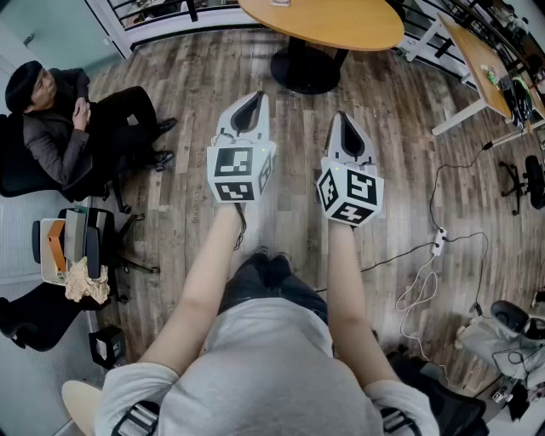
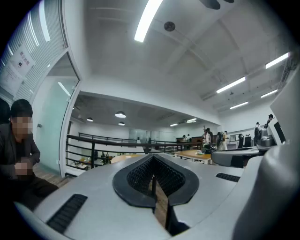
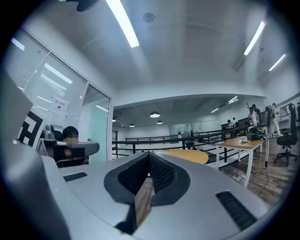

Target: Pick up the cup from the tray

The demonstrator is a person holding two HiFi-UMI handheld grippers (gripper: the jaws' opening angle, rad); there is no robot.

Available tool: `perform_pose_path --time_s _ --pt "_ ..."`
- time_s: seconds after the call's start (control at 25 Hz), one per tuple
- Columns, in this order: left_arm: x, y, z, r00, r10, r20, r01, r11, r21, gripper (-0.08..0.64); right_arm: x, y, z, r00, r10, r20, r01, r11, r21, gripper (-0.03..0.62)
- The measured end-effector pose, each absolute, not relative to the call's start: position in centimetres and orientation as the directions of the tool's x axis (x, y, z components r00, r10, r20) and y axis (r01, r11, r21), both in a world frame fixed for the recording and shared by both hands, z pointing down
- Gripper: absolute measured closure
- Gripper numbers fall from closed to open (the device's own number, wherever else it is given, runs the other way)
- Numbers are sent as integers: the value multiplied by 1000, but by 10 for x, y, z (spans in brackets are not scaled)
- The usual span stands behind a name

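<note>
The cup and the tray show in none of the views. The left gripper point(image 1: 253, 100) and the right gripper point(image 1: 345, 119) are held out side by side in front of the person, near each other but apart, both pointing level over the wooden floor point(image 1: 409, 153). In the left gripper view the left gripper point(image 2: 153, 179) has its jaws clenched tip to tip with nothing between them. In the right gripper view the right gripper point(image 3: 148, 174) is likewise clenched and empty.

Just beyond the gripper tips stands a round table point(image 1: 328, 21) with a light wooden top on a black base point(image 1: 305, 70). To the left a seated person point(image 1: 60, 128) in dark clothes faces the open floor, and nearer along that side is a chair point(image 1: 72, 247) loaded with bags. To the right a white power strip point(image 1: 438, 241) lies on the floor with its cable point(image 1: 417, 289) looped beside it. A light desk point(image 1: 477, 60) stands at the upper right. Both gripper views look toward a dark railing point(image 2: 93, 140).
</note>
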State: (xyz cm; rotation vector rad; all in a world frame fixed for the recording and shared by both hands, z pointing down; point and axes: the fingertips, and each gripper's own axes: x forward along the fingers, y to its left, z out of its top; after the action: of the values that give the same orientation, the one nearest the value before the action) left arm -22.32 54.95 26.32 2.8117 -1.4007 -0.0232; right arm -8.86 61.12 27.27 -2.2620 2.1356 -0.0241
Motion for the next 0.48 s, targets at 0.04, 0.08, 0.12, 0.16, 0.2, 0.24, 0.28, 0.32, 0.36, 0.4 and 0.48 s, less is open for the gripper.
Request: perform_pose_path --time_s 0.04,0.08,0.12,0.16,0.2,0.24,0.28,0.32,0.36,0.4,0.48 --pt "-223 550 263 602 -799 -13 -799 -602 7 554 -89 611 272 55 -998 -10 -998 -55 -32 586" --pt "-222 550 262 601 -799 -13 -799 -602 6 554 -89 611 272 53 -999 -10 -998 -52 -32 586" --pt "-221 550 262 601 -799 -14 -799 -601 6 554 -88 610 271 51 -999 -10 -998 -51 -32 586" --pt "-221 550 262 601 -799 -15 -799 -601 5 554 -88 610 271 51 -999 -11 -998 -50 -33 586" --pt "-220 550 261 601 -799 -16 -799 -602 4 554 -88 610 271 50 -999 -12 -998 -50 -34 586" --pt "-220 550 261 601 -799 -17 -799 -601 2 554 -88 609 270 50 -999 -14 -998 -49 -34 586" --pt "-220 549 262 601 -799 -17 -799 -601 -1 554 -88 608 270 49 -999 -15 -998 -48 -34 586" --pt "-220 548 262 600 -800 -17 -800 -600 -3 554 -88 607 269 47 -999 -16 -998 -47 -33 586" --pt "-220 547 262 599 -800 -16 -800 -599 -4 554 -88 606 269 46 -999 -18 -998 -45 -33 586" --pt "-220 546 262 599 -801 -15 -801 -599 -4 554 -88 605 268 45 -999 -19 -998 -44 -33 586" --pt "-220 545 262 597 -802 -12 -802 -597 -4 554 -88 604 267 42 -999 -20 -999 -41 -33 586"
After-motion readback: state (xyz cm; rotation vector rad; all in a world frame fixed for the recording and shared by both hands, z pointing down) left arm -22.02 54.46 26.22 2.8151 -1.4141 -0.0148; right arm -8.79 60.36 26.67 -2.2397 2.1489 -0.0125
